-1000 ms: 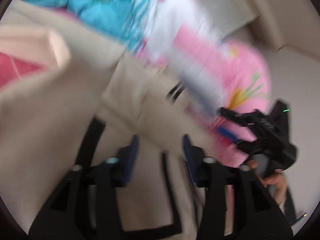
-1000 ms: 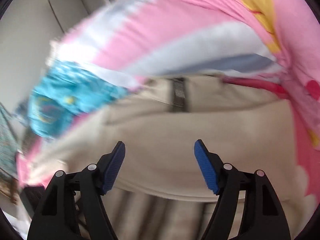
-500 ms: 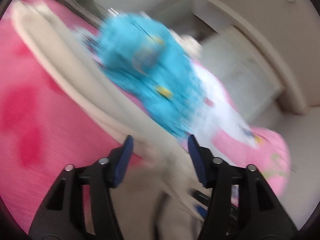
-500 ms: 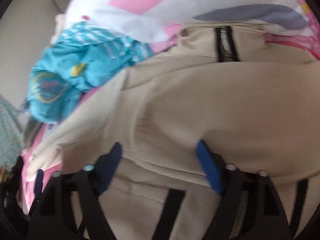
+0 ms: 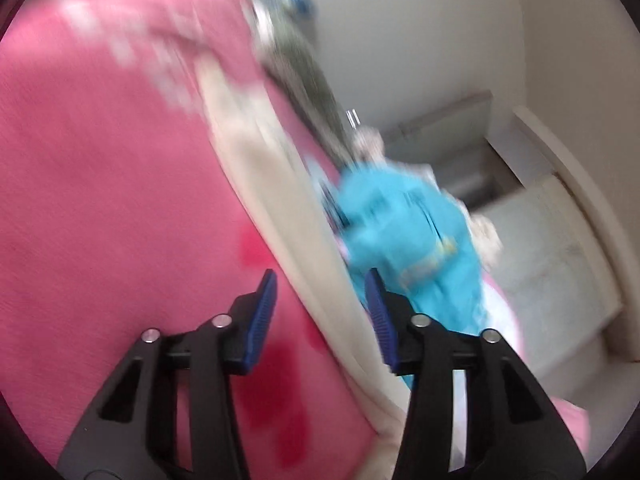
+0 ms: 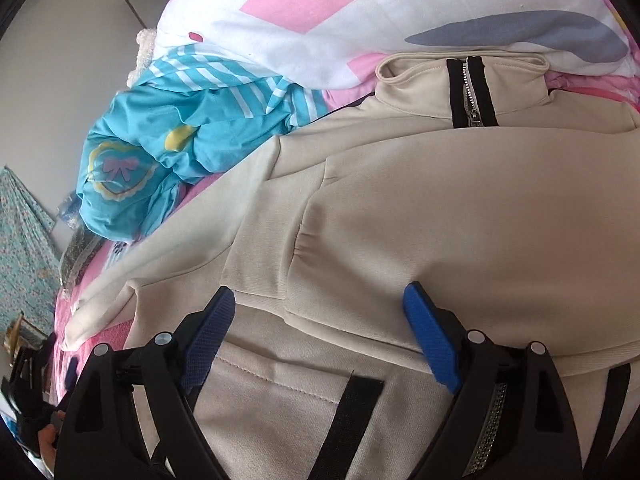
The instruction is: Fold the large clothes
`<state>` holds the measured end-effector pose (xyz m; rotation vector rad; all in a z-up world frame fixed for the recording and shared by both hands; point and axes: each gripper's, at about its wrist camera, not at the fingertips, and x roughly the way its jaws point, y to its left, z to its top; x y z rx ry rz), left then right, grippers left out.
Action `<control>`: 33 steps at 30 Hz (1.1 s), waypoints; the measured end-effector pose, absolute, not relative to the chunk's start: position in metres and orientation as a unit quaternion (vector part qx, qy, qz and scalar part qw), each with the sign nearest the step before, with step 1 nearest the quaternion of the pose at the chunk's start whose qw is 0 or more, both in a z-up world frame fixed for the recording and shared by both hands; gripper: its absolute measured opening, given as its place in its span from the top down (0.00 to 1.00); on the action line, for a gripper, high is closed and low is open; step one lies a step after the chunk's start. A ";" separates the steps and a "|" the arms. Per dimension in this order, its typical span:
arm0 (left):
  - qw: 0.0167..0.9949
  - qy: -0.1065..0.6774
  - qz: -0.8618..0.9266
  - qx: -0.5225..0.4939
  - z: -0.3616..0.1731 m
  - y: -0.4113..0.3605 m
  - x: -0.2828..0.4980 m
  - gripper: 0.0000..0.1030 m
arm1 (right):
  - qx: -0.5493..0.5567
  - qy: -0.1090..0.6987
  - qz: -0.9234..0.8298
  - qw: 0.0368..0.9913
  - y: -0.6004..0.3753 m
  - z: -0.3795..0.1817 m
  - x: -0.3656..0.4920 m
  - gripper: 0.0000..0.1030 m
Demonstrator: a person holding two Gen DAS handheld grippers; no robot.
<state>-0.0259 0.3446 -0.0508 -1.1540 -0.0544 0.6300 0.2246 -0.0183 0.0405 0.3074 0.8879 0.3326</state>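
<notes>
A beige zip jacket [image 6: 400,220] with black trim lies spread on a pink bed cover, its collar and zipper [image 6: 472,92] at the far side. My right gripper [image 6: 320,320] is open and empty, just above the jacket's folded sleeve and lower body. In the left wrist view my left gripper [image 5: 320,308] is open and empty over a long beige sleeve [image 5: 280,200] that runs away across the pink cover [image 5: 100,200]. The view is blurred.
A crumpled turquoise garment [image 6: 160,160] lies left of the jacket, also in the left wrist view [image 5: 408,232]. A pink, white and grey quilt [image 6: 360,8] is bunched behind the collar. A patterned curtain [image 6: 20,232] hangs at far left. The bed's edge and floor [image 5: 540,240] are at right.
My left gripper has swung left, away from the jacket body, and now points along the outstretched sleeve. My right gripper has dropped closer to the jacket. Both stay open.
</notes>
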 end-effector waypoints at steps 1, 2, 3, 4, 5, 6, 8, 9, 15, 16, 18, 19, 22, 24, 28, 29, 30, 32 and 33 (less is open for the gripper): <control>0.783 -0.038 0.303 -0.543 -0.052 0.349 -0.035 0.50 | 0.147 0.426 0.160 0.878 -0.018 0.041 0.225 0.18; 0.774 -0.045 0.303 -0.554 -0.055 0.352 -0.039 0.50 | 0.145 0.424 0.161 0.880 -0.017 0.040 0.224 0.17; 0.763 -0.055 0.299 -0.571 -0.061 0.357 -0.046 0.52 | 0.143 0.423 0.160 0.880 -0.017 0.040 0.224 0.17; 0.750 -0.067 0.302 -0.585 -0.069 0.361 -0.050 0.55 | 0.140 0.424 0.159 0.881 -0.017 0.040 0.224 0.17; 0.742 -0.067 0.313 -0.589 -0.073 0.363 -0.051 0.59 | 0.138 0.423 0.159 0.881 -0.016 0.040 0.224 0.17; 0.739 -0.057 0.324 -0.588 -0.073 0.365 -0.049 0.61 | 0.137 0.423 0.159 0.882 -0.016 0.040 0.224 0.17; 0.738 -0.038 0.344 -0.579 -0.067 0.376 -0.042 0.61 | 0.139 0.421 0.161 0.882 -0.017 0.040 0.224 0.17; 0.736 -0.033 0.348 -0.579 -0.066 0.384 -0.039 0.61 | 0.143 0.420 0.163 0.881 -0.018 0.040 0.224 0.17; 0.716 -0.017 0.324 -0.618 -0.078 0.474 -0.036 0.74 | 0.150 0.419 0.167 0.880 -0.019 0.040 0.224 0.17; 0.713 -0.013 0.315 -0.626 -0.082 0.484 -0.032 0.77 | 0.151 0.420 0.167 0.879 -0.019 0.040 0.225 0.17; 0.710 -0.009 0.285 -0.644 -0.088 0.511 -0.022 0.79 | 0.149 0.419 0.167 0.880 -0.019 0.040 0.224 0.17; 0.720 0.004 0.257 -0.645 -0.088 0.526 -0.014 0.80 | 0.150 0.420 0.167 0.880 -0.020 0.040 0.225 0.17; 0.731 0.023 0.226 -0.644 -0.087 0.546 0.002 0.83 | 0.149 0.420 0.167 0.879 -0.020 0.040 0.225 0.17; 0.740 0.042 0.231 -0.630 -0.080 0.546 0.009 0.89 | 0.151 0.421 0.168 0.879 -0.020 0.040 0.225 0.17; 0.809 0.073 0.264 -0.519 -0.016 0.521 0.023 0.91 | 0.163 0.419 0.173 0.876 -0.024 0.042 0.225 0.17; 0.843 0.083 0.247 -0.470 0.015 0.506 0.036 0.92 | 0.169 0.419 0.171 0.876 -0.026 0.043 0.225 0.18; 0.866 0.090 0.231 -0.434 0.040 0.493 0.048 0.92 | 0.175 0.418 0.167 0.876 -0.029 0.045 0.224 0.18; 0.904 0.101 0.196 -0.367 0.084 0.458 0.070 0.92 | 0.196 0.410 0.165 0.875 -0.038 0.053 0.223 0.19; 0.922 0.104 0.176 -0.329 0.108 0.434 0.083 0.92 | 0.204 0.405 0.168 0.875 -0.042 0.058 0.222 0.19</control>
